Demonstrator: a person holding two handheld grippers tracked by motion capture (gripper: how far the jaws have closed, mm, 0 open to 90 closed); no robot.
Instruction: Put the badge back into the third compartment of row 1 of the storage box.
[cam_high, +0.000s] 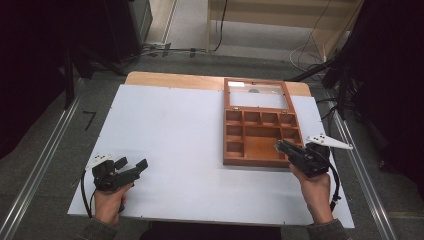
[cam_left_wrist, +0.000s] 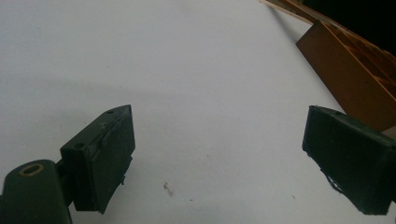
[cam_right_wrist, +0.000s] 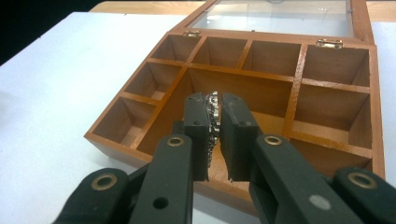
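Nearest the person, the left gripper (cam_high: 131, 165) was held low over the white table (cam_high: 170, 130) at its near left corner, its jaws spread wide with nothing between them; in the left gripper view only bare tabletop was seen in the gap. The left hand (cam_high: 110, 200) was wrapped around the handle.

At the near right, the right gripper (cam_high: 280, 146) was held by the right hand (cam_high: 315, 187) over the front right corner of the wooden box (cam_high: 260, 132). Its jaws were closed on a small silvery object (cam_right_wrist: 214, 116), which was pinched between the pads; it looked like a chain or a piece of jewellery, though the close view left this uncertain. In the right gripper view the clamped piece was seen above the large middle compartment (cam_right_wrist: 243, 102), near the box's front wall.

Farther off, smaller compartments were ranged along the box's left, right and back sides. Beyond them the glass-paned lid (cam_high: 257, 95) was laid open on its hinges, towards the table's far edge.
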